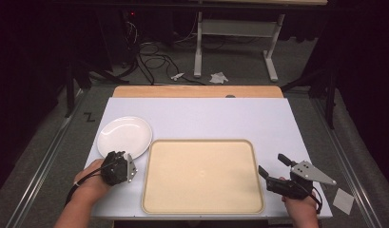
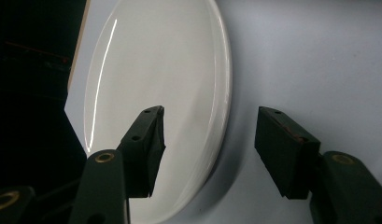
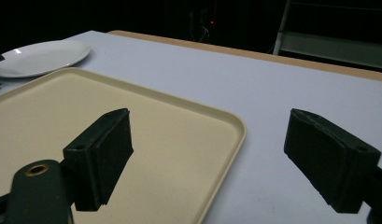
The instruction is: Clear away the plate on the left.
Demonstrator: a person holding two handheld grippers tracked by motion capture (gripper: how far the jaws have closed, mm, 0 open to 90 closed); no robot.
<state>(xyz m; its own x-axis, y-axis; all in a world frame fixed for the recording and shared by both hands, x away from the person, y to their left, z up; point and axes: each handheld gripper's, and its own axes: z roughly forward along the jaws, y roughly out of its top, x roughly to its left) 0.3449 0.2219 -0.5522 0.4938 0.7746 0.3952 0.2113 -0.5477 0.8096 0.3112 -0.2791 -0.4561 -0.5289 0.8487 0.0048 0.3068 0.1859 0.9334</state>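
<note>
Left gripper view: your left gripper (image 2: pixel 209 149) straddles the white plate's (image 2: pixel 156 84) near rim, jaws apart, pads not touching. The plate sits on the table (image 1: pixel 206 118), left of the tray (image 1: pixel 201 175). Centre the rim before clamping. Right gripper (image 3: pixel 221 158) jaws wide apart, empty.

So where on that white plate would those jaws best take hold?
Probably the plate's near rim, the edge facing the left gripper. The plate lies flat and shallow on the table, so only its thin raised lip gives a hold: one jaw over the lip, one outside. The jaws already straddle it that way, not yet pressing.
</note>
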